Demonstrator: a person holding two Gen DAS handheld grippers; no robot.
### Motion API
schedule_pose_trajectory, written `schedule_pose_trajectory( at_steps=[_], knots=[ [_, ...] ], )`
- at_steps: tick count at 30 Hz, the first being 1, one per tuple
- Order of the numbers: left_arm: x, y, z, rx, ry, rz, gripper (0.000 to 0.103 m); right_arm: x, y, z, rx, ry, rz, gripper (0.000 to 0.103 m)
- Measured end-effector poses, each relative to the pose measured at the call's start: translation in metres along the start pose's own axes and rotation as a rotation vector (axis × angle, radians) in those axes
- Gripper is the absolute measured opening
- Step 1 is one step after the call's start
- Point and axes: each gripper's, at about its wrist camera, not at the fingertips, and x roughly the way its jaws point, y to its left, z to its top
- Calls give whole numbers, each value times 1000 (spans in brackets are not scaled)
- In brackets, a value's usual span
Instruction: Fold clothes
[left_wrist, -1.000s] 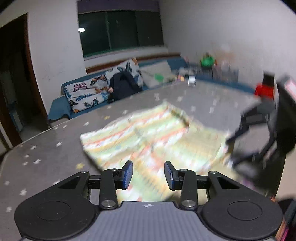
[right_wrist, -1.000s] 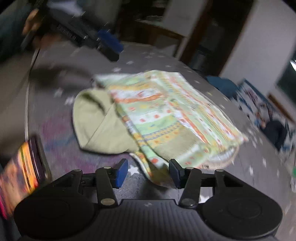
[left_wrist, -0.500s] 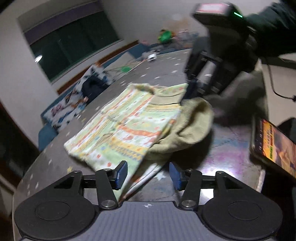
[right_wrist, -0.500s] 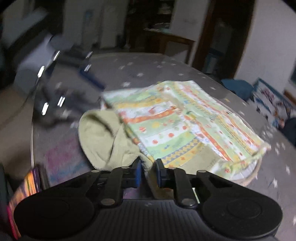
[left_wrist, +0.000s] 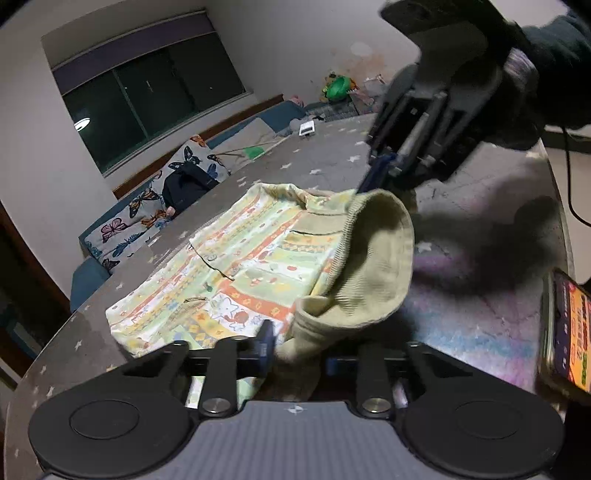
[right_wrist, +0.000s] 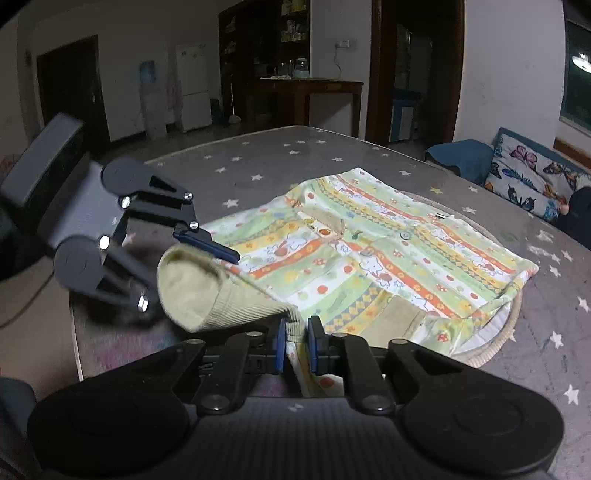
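A patterned green, orange and yellow child's garment (left_wrist: 221, 269) (right_wrist: 369, 258) lies on the grey star-print table. Its plain olive ribbed waistband (left_wrist: 369, 266) (right_wrist: 207, 295) is lifted off the table as an open loop. My right gripper (right_wrist: 295, 347) is shut on the waistband's edge. My left gripper (left_wrist: 299, 354) holds the other side of the band between its fingers, with a wider gap. Each gripper shows in the other's view, the left one (right_wrist: 210, 251) and the right one (left_wrist: 373, 177).
A phone with a lit screen (left_wrist: 565, 332) lies at the table's right edge. A small white box (left_wrist: 306, 129) sits at the far edge. A butterfly-print sofa (left_wrist: 147, 206) with a black bag stands beyond the table. A dark wooden table (right_wrist: 310, 92) stands behind.
My right gripper closed on the waistband about half a second ago and has lifted it. My left gripper moved in from the side and closed on the band's other side.
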Motion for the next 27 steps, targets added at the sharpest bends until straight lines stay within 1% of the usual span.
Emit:
schedule_pose_trajectory(
  at_steps=[1, 2, 4, 9, 10, 11, 12, 13, 14, 16, 21, 23, 25, 26, 27],
  knots=[
    [-1, 3, 1, -17, -6, -2, 21, 0, 3, -2, -20, 5, -9, 23],
    [-2, 6, 2, -33, -13, -3, 20, -1, 7, -5, -58, 12, -26, 33],
    [-4, 12, 4, -56, -24, -3, 20, -1, 15, -11, -134, 24, -60, 44],
    [-5, 19, 10, -84, -41, -3, 20, 12, 27, -19, -267, 29, -147, 44],
    [-5, 20, 11, -82, -41, -1, 20, 16, 28, -20, -288, 27, -163, 44],
    [-5, 19, 11, -80, -39, 3, 21, 20, 29, -20, -297, 26, -181, 41],
    [-5, 19, 10, -75, -36, 9, 23, 24, 29, -19, -302, 25, -197, 40],
    [-6, 18, 9, -67, -34, 13, 24, 26, 27, -18, -292, 23, -202, 34],
    [-6, 15, 8, -53, -30, 15, 25, 27, 24, -17, -279, 21, -206, 22],
    [-6, 8, 3, -9, -25, 22, 32, 27, 20, -15, -241, 21, -200, 15],
    [-6, -6, -10, 94, -2, 64, 44, 21, 13, -11, -177, 16, -188, 12],
    [-5, -8, -14, 120, 5, 76, 45, 20, 10, -10, -151, 16, -186, 12],
    [-4, -7, -17, 128, 8, 78, 44, 18, 10, -9, -146, 12, -186, 11],
    [-3, -5, -17, 117, 9, 70, 43, 17, 11, -8, -146, 11, -188, 11],
    [-3, -2, -17, 95, 13, 60, 39, 17, 11, -8, -148, 12, -190, 11]
  ],
)
